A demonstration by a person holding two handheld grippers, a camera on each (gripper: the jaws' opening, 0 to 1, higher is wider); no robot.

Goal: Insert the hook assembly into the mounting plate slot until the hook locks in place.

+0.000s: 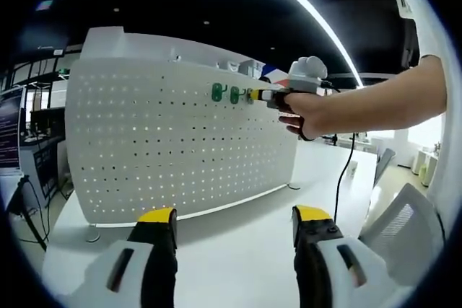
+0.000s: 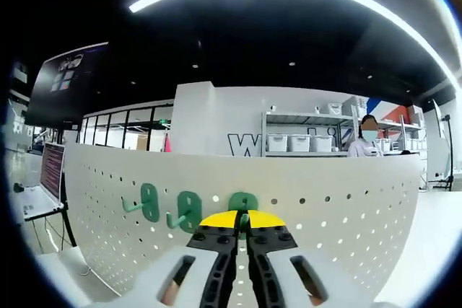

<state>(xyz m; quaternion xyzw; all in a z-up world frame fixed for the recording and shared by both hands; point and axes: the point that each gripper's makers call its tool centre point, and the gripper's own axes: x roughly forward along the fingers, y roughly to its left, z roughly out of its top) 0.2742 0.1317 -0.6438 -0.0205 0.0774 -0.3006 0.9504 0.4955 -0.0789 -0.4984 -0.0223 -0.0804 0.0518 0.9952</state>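
Hook insertion at pegboard, upper row.
Right gripper (image 2: 242, 223), jaws clamped on green hook (image 2: 243, 203) at centre frame against pegboard (image 2: 346, 200); push square until seated. Left gripper (image 1: 234, 223) apart, idle.

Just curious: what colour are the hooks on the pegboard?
Green. The hooks on the white pegboard show best in the right gripper view.

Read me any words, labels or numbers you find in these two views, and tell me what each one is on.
"W": a large dark letter on the white wall behind the pegboard, its lower part hidden.
Dark wall screen: small graphics, too blurred to read.
Laptop: text too small to read.
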